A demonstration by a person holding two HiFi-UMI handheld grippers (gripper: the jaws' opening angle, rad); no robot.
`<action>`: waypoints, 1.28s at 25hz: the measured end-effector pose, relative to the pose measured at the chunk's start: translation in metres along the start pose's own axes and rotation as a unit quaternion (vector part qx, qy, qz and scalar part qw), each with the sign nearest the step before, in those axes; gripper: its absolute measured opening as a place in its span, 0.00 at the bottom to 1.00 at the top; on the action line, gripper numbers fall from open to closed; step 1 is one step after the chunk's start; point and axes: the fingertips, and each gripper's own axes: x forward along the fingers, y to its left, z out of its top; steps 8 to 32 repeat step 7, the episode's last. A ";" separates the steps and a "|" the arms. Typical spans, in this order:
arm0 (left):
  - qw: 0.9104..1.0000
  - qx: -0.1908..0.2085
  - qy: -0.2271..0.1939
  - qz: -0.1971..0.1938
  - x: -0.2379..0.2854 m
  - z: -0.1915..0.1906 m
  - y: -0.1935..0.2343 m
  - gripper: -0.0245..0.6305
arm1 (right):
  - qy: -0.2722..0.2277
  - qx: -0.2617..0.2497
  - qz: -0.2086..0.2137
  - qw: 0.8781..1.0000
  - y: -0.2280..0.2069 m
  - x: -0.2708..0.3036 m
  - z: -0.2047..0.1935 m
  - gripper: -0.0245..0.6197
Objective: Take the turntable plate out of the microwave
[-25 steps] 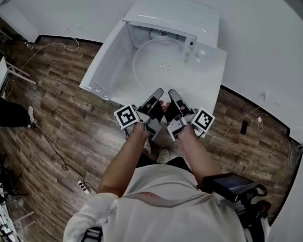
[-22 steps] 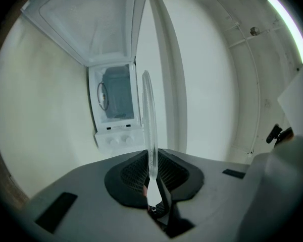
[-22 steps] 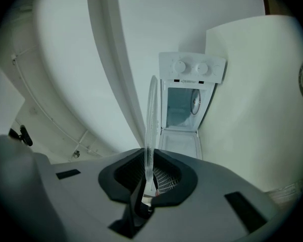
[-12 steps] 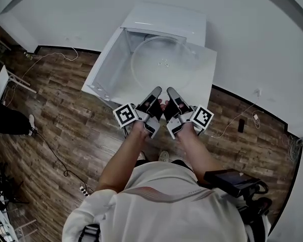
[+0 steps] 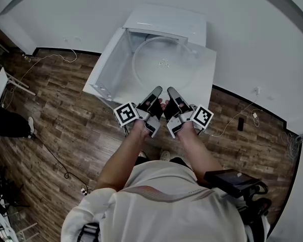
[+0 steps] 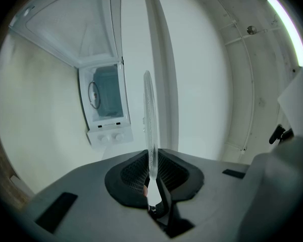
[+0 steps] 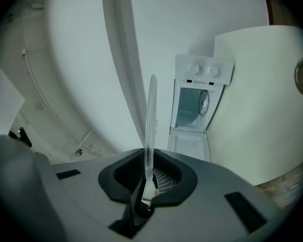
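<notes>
Wood-plank floor [image 5: 55, 120] and a white wall, where the microwave [image 5: 166, 19] stands open. The left gripper [image 5: 155, 93] and right gripper [image 5: 170, 93] both pinch the near rim of the glass turntable plate [image 5: 164, 67], which is held in the air before the cavity. The bites are thin, so the far side could sag, slip out and shatter.

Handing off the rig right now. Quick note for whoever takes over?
Left claw: shut on the near rim of the turntable plate.
Right claw: shut on the same rim, right beside it.
Plate: held roughly level in front of the microwave, whose door is open.
Done: plate gripped, and it looks clear of the cavity.
Left: probably back away and set it down somewhere flat, keeping both grips even.
</notes>
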 end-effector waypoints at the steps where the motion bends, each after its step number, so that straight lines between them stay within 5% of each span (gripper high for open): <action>1: 1.000 -0.002 0.000 -0.001 0.000 0.000 0.000 0.12 | 0.000 0.000 0.000 1.000 0.000 0.000 0.000 0.10; 32: 1.000 0.000 0.006 0.003 0.000 0.000 0.006 0.12 | -0.004 0.001 -0.007 1.000 -0.005 -0.001 0.000 0.10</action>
